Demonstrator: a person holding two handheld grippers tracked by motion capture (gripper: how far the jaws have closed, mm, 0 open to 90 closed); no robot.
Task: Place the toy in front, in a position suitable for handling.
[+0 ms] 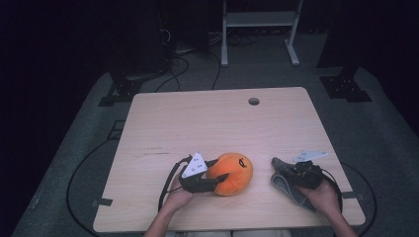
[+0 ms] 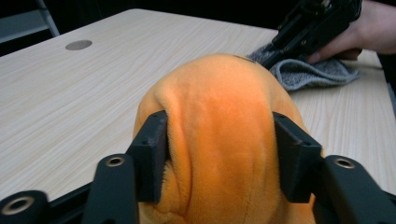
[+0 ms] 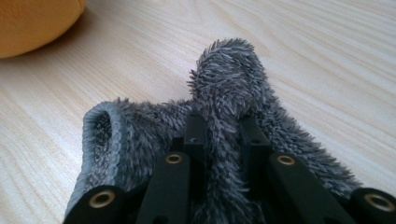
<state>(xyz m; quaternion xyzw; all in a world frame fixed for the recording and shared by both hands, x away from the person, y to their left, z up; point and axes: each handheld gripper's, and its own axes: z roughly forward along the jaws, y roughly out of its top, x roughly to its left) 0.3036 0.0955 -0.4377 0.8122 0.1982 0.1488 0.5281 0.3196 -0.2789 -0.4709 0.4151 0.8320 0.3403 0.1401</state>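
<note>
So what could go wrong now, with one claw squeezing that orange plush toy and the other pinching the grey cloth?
The left gripper squeezes the soft orange plush toy at its sides; the plush dents inward, so it might slip or pop out when lifted. The right gripper pinches only a raised fold of the grey cloth, so the fold may pull free or the rest may drag across the table. Toy and cloth lie close together, so the grippers could bump.

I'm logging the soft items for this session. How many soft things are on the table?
2. An orange plush toy sits near the table's front edge, squeezed by the left tool. A grey cloth lies to its right, pinched by the right tool.
</note>
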